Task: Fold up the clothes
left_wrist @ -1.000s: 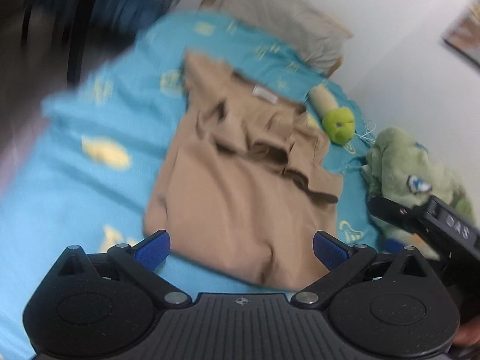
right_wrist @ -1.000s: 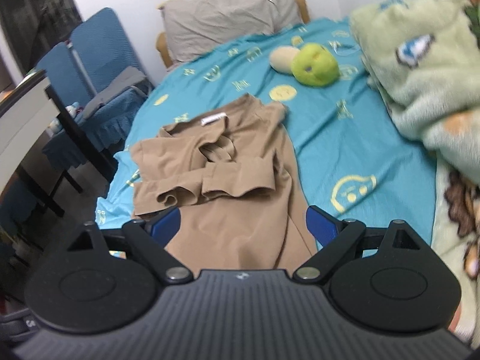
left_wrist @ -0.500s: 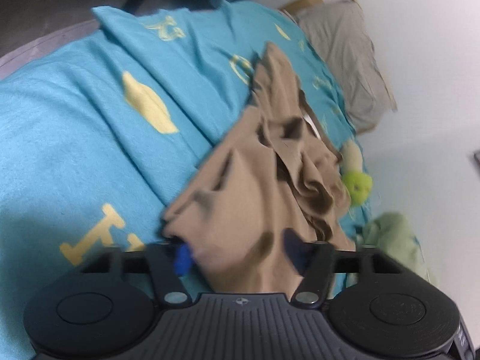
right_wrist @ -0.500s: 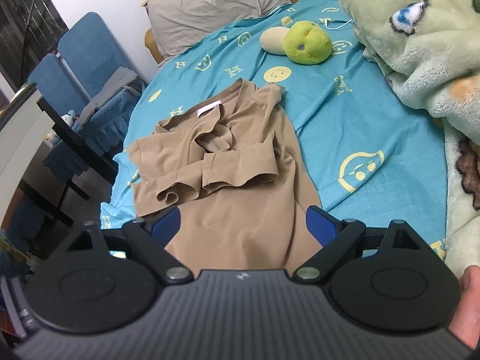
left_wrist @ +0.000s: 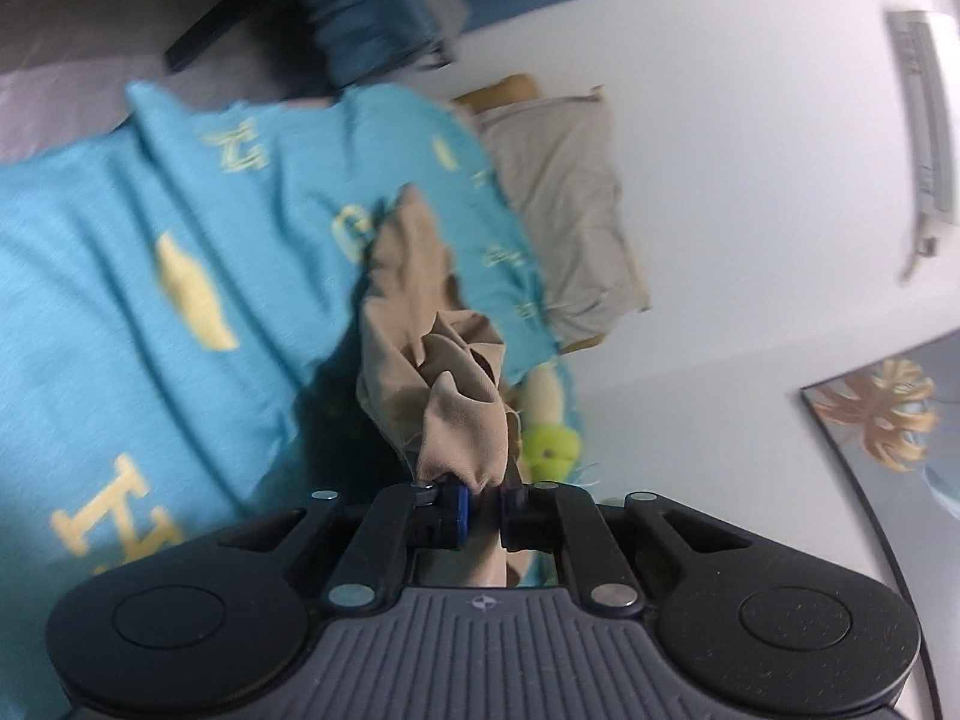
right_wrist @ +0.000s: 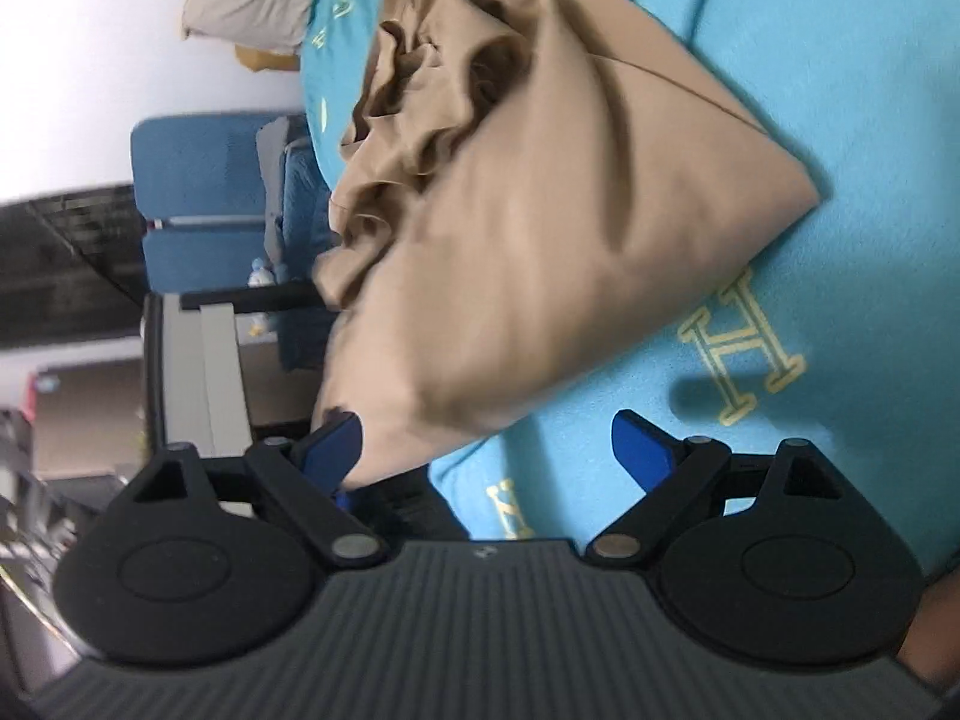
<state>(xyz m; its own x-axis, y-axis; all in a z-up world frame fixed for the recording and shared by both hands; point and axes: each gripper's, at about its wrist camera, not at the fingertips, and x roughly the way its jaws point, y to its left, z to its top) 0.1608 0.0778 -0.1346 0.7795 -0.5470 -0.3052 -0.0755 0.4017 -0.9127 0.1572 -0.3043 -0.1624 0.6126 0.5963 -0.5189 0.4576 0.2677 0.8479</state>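
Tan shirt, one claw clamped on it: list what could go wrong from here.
1. The left claw pinches only a small bunch of the tan shirt; the fabric may slip out as it is lifted.
2. The right claw is open and grips nothing, so the shirt hangs from one point and may twist rather than fold flat.
3. The sleeves are crumpled together near the collar; folding now could trap those wrinkles.

Soft even indoor light, heavy motion blur, fisheye bending at edges.
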